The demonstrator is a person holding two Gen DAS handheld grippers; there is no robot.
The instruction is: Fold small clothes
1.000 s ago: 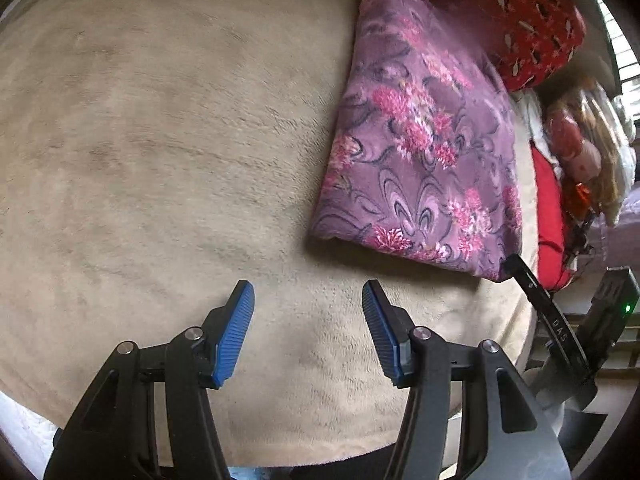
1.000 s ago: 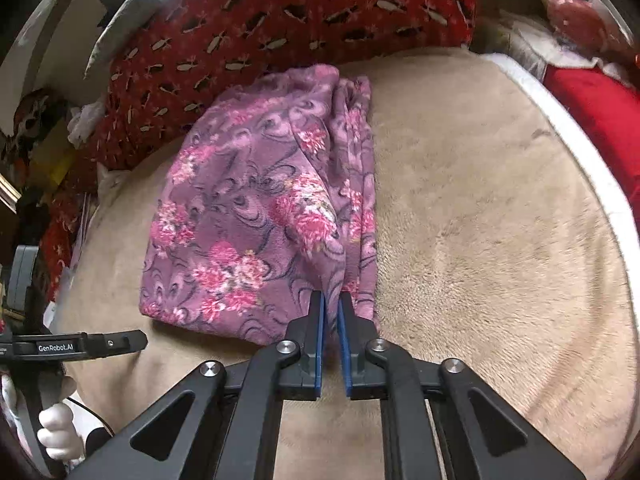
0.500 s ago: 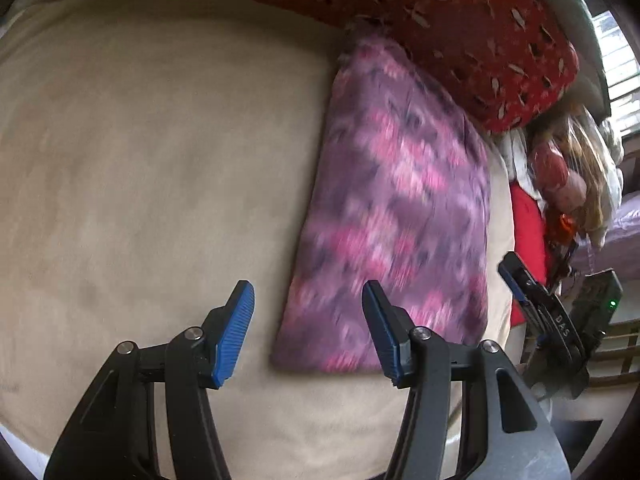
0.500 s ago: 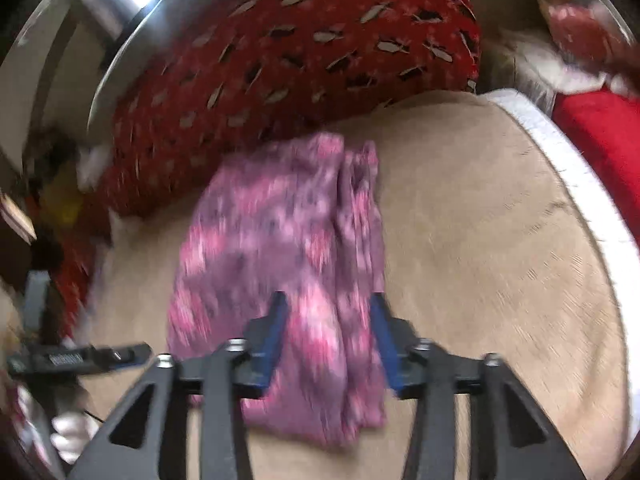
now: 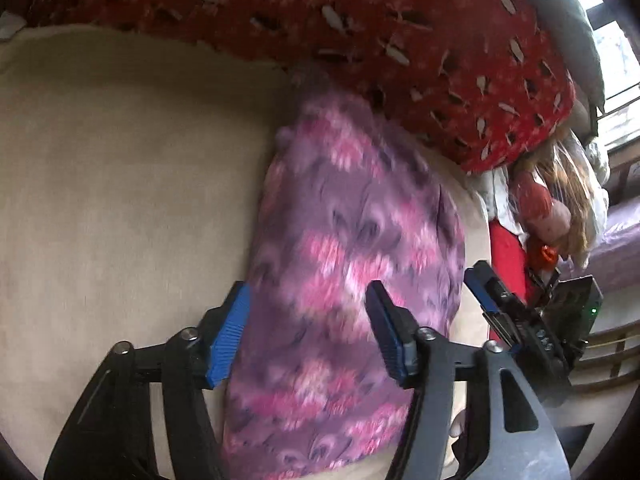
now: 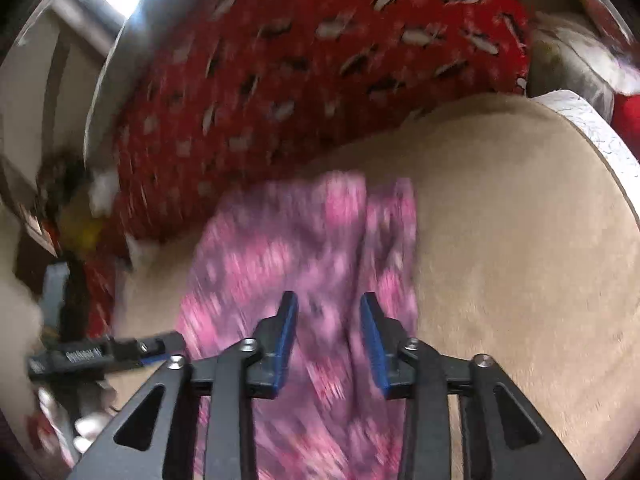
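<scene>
1. Landmark: the folded purple floral garment point(image 5: 352, 280), lying flat on the beige bed cover point(image 5: 120, 200). Long narrow shape, one short end up against the red patterned pillow point(image 5: 400, 40), the other end toward the cameras.
2. Left gripper point(image 5: 308, 336): jaws apart, blue pads clear of each other, nothing pinched. They have just been opening a bit wider. The garment's near half shows in the gap between them; the pads do not press on it, and whether they hover over it or touch it I cannot tell from the blur.
3. Right gripper point(image 6: 329, 336): jaws parted, having just been opening from a near-closed pinch. Garment point(image 6: 312, 264) is in the gap behind the pads, but no fabric is clamped.
4. In the right wrist view the garment's right edge shows a doubled fold strip; bare bed cover point(image 6: 520, 240) lies to the right of it, and the red pillow point(image 6: 320, 60) lies beyond its far end.
5. The left gripper also shows in the right wrist view, low, just left of the garment's near end point(image 6: 160, 350). The right gripper shows in the left wrist view, just right of the garment's near corner point(image 5: 486, 296).
6. Beyond the garment's right side, past the bed edge: a red cloth point(image 5: 508, 256) and a clutter pile point(image 5: 552, 200), too blurred to identify.
</scene>
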